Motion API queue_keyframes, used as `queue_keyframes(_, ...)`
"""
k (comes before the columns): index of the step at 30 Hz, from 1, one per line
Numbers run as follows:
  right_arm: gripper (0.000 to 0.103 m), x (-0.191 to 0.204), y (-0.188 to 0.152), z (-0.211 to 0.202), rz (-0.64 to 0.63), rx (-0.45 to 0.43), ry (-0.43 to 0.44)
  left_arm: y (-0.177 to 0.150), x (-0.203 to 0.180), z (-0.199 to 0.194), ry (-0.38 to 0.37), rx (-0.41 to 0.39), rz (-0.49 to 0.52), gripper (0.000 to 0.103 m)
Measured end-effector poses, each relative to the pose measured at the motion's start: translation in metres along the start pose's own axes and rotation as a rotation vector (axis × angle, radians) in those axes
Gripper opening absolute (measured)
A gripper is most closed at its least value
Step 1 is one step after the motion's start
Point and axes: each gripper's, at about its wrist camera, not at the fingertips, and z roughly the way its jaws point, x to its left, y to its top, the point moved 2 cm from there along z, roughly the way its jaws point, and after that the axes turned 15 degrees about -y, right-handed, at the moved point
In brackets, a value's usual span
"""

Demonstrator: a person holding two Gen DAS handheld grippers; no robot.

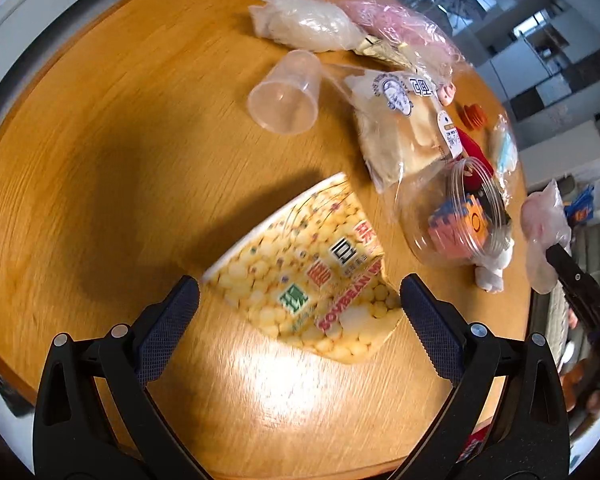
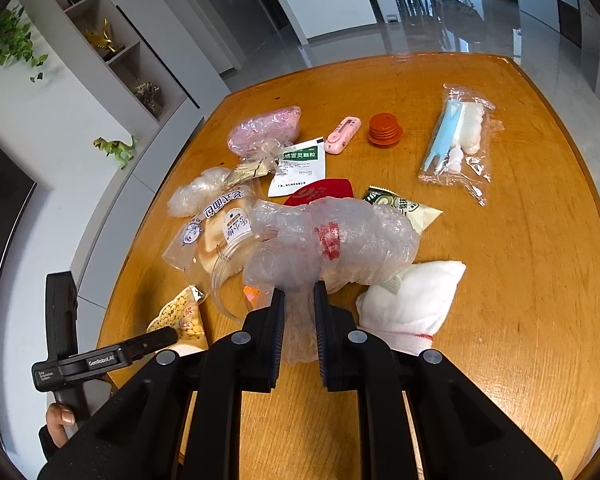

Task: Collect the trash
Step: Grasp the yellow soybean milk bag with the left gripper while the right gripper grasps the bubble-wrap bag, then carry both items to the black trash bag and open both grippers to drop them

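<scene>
My left gripper [image 1: 300,300] is open, its fingers on either side of a flattened yellow soybean-milk paper cup [image 1: 308,268] lying on the wooden table [image 1: 120,140]; the cup also shows in the right wrist view [image 2: 182,318]. My right gripper [image 2: 299,292] is shut on a crumpled clear plastic bag [image 2: 332,240] and holds it above the table. That bag and the right gripper show at the right edge of the left wrist view [image 1: 544,232]. Other trash lies around: a clear plastic cup [image 1: 284,92], a bread wrapper [image 1: 396,128], a white sachet [image 2: 300,166].
A clear jar [image 1: 456,216] with orange pieces lies right of the paper cup. A pink bag [image 2: 266,128], a white bag [image 2: 198,190], a white cloth [image 2: 414,304], an orange cap [image 2: 385,129], a pink gadget [image 2: 342,135] and a packet with blue tools [image 2: 458,140] lie on the table.
</scene>
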Motion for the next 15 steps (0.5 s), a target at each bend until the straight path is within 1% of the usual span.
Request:
queue_keyframes(1, 0.016, 0.000, -0.001, 0.000, 0.006, 0.000, 0.003, -0.002, 0.000, 0.001, -0.020, 0.000, -0.005, 0.097)
queue_keyframes(3, 0.016, 0.000, -0.005, -0.001, 0.017, 0.003, 0.019, -0.008, -0.003, 0.005, -0.060, 0.002, 0.019, 0.095)
queue_keyframes(4, 0.016, 0.001, -0.007, -0.002, 0.018, 0.003, 0.021, -0.011, -0.006, 0.007, -0.063, -0.008, 0.048, 0.083)
queue_keyframes(5, 0.016, 0.001, -0.009, -0.004, 0.017, 0.001, 0.020, -0.011, -0.012, 0.012, -0.112, -0.002, 0.076, 0.074)
queue_keyframes(6, 0.016, 0.001, -0.010, -0.006, 0.016, -0.002, 0.018, -0.009, -0.017, 0.021, -0.170, 0.027, 0.071, 0.053)
queue_keyframes(7, 0.016, 0.001, -0.012, -0.008, 0.016, -0.006, 0.016, -0.011, -0.019, 0.026, -0.218, 0.046, 0.065, 0.049)
queue_keyframes(9, 0.016, 0.001, -0.014, -0.014, 0.020, -0.017, 0.022, -0.012, -0.027, 0.027, -0.215, 0.023, 0.118, 0.047)
queue_keyframes(12, 0.016, 0.007, -0.020, -0.024, -0.006, -0.032, 0.020, -0.017, -0.030, 0.020, -0.221, -0.003, 0.168, 0.047)
queue_keyframes(15, 0.016, 0.022, -0.025, -0.030, -0.054, -0.040, 0.014, -0.022, -0.028, -0.007, -0.177, -0.066, 0.239, 0.047)
